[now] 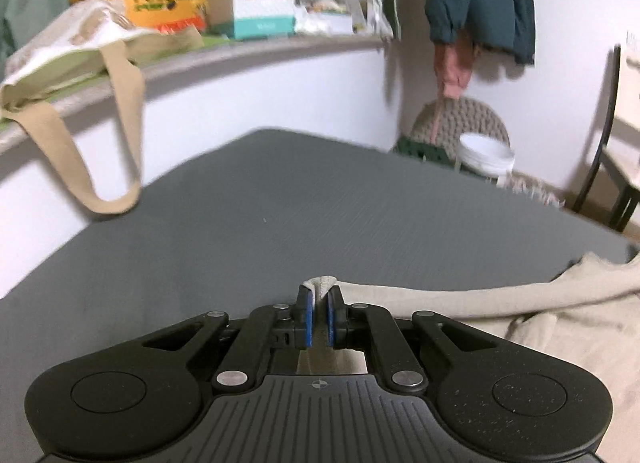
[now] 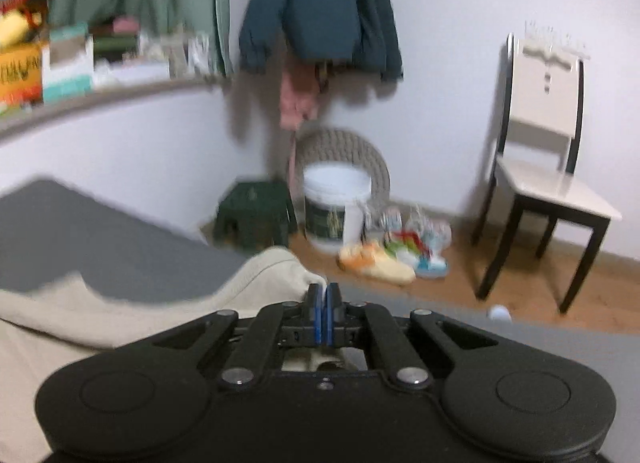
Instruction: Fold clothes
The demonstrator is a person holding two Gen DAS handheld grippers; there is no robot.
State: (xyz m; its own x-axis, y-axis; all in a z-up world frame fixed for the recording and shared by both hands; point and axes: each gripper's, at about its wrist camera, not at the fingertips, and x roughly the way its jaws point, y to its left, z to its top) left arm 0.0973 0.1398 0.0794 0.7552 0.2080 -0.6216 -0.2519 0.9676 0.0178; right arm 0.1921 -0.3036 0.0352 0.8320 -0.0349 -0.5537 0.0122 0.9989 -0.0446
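Observation:
A cream garment [image 1: 500,303] lies on the grey bed [image 1: 260,215]. In the left wrist view its ribbed edge pokes up between the blue pads, so my left gripper [image 1: 319,295] is shut on it; a taut band of cloth runs off to the right. In the right wrist view the same cream garment [image 2: 132,307] spreads to the left and bunches up at the fingers. My right gripper [image 2: 322,293] is shut, with a fold of the cloth pinched at its tips. The cloth under both gripper bodies is hidden.
A shelf [image 1: 240,51] along the wall carries boxes and a tote bag [image 1: 80,63] whose straps hang over the bed. A teal jacket [image 2: 320,11] hangs on the wall. On the floor stand a white bucket [image 2: 336,207], a green stool [image 2: 252,215] and a chair [image 2: 548,167].

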